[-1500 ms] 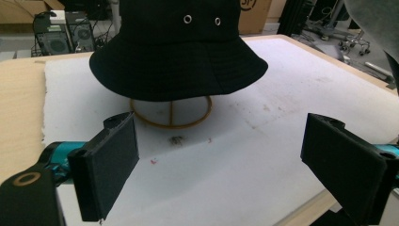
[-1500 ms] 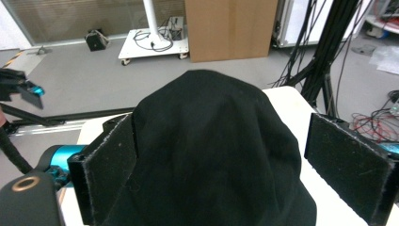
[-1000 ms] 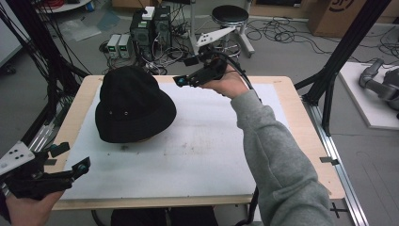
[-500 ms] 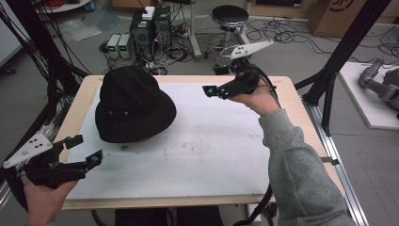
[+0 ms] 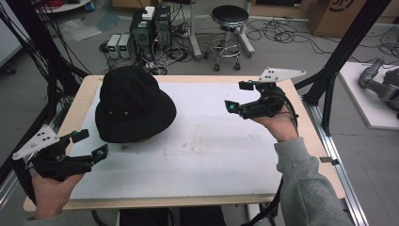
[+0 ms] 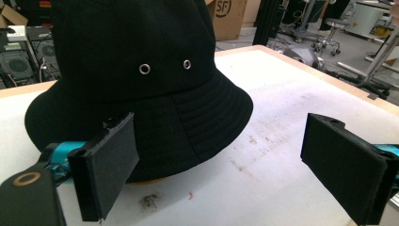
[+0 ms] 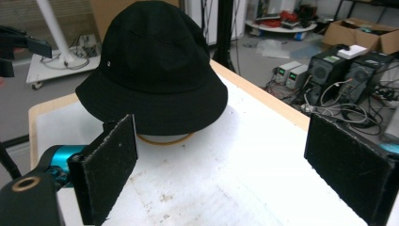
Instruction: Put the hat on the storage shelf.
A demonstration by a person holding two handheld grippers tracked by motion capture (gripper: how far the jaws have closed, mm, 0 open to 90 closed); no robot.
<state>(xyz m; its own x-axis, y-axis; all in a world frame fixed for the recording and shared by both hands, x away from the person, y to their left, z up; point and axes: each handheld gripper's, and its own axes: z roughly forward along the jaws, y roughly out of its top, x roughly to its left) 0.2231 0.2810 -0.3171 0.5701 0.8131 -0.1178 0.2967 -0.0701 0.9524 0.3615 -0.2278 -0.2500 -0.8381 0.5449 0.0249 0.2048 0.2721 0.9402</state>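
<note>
High view shows a black hat [image 5: 133, 104] sitting crown-up on the left rear part of the white surface [image 5: 211, 146], its brim spread over a tan rim that peeks out beneath it. Two small metal eyelets mark the crown's side in the left gripper view. The left gripper [image 5: 89, 145] is held at the surface's near left corner, just short of the hat's brim, its jaws spread wide with nothing between them. The left hand [image 5: 49, 190] grips it from below. The right gripper [image 5: 239, 96] is raised over the right side of the surface, well apart from the hat, jaws also wide and empty, pointing toward the hat. A grey sleeve [image 5: 308, 188] covers the right forearm. Beyond the surface stand a stool [image 5: 229, 19] and computer boxes [image 5: 151, 26] on the floor.
</note>
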